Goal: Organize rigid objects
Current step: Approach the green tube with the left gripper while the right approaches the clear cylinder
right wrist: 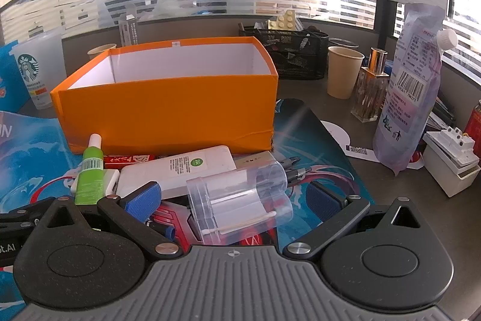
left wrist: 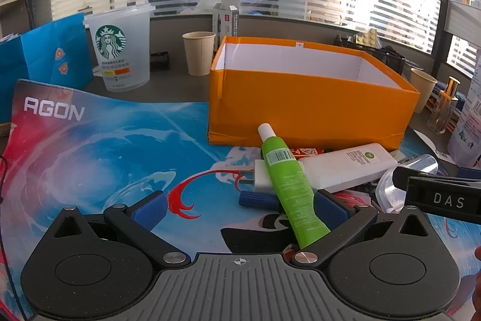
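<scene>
An empty orange box (left wrist: pixel 312 104) (right wrist: pixel 168 107) stands on the printed mat (left wrist: pixel 99 158). In front of it lies a pile: a green tube (left wrist: pixel 288 188) (right wrist: pixel 88 176), a white power bank (left wrist: pixel 345 167) (right wrist: pixel 180 170), a white plug (left wrist: pixel 258 179), a blue marker (left wrist: pixel 258 199), pens (right wrist: pixel 294 167) and a clear plastic container (right wrist: pixel 240 200) (left wrist: pixel 402 179). My left gripper (left wrist: pixel 240 209) is open, and the tube's tail lies just inside its right pad (left wrist: pixel 330 211). My right gripper (right wrist: pixel 234 200) is open around the clear container, with gaps on both sides.
A Starbucks cup (left wrist: pixel 120 50), a paper cup (left wrist: pixel 198 51) and a blue bag (left wrist: pixel 45 62) stand at the back left. At the right are a mesh organizer (right wrist: pixel 288 53), another paper cup (right wrist: pixel 342 71), a perfume bottle (right wrist: pixel 369 86), a spouted pouch (right wrist: pixel 412 98) and a white block (right wrist: pixel 451 164).
</scene>
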`<state>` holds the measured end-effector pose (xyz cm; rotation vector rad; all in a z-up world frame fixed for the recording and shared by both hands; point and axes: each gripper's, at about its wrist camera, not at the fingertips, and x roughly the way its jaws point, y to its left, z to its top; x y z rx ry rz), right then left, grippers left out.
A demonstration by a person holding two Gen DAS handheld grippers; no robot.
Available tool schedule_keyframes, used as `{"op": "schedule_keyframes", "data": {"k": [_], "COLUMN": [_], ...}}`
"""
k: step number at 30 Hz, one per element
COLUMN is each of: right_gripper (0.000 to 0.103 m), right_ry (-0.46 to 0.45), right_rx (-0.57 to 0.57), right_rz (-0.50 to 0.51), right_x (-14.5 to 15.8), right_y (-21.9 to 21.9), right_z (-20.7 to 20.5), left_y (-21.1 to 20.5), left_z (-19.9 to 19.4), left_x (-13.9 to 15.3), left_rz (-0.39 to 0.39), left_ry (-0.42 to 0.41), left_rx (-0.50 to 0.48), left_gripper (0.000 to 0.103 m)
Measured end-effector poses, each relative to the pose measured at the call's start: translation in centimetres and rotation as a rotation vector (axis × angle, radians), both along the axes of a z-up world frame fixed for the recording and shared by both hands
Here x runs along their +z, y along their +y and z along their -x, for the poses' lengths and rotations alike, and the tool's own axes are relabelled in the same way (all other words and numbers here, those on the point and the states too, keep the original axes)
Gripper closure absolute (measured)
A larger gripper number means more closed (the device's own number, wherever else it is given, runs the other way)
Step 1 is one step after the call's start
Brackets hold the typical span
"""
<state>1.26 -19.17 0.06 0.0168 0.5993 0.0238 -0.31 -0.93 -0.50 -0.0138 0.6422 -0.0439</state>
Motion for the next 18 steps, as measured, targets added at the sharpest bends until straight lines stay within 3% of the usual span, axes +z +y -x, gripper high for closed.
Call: {"op": "schedule_keyframes", "data": {"k": [8, 14, 18], "right_gripper": [0.0, 0.0, 0.0], "right_ry": [0.014, -0.06, -0.028], "right_rx": [0.001, 0.033, 0.069], "right_rz": [-0.016, -0.004, 0.015], "right_x": [-0.6, 0.4, -0.3], "right_y": [-0.7, -2.3, -3.7], "right_z": [-0.6, 0.5, 0.6], "left_y": [-0.5, -1.0, -1.7], "left_z": [-0.8, -0.6, -0.8], "left_x": [-0.3, -0.7, -1.2], "left_rz": [-0.007, -0.036, -0.045], "left_ry": [0.014, 0.01, 0.024], "left_rx": [-0.006, -0.027, -0.07], "left_gripper": [0.0, 0.0, 0.0]}}
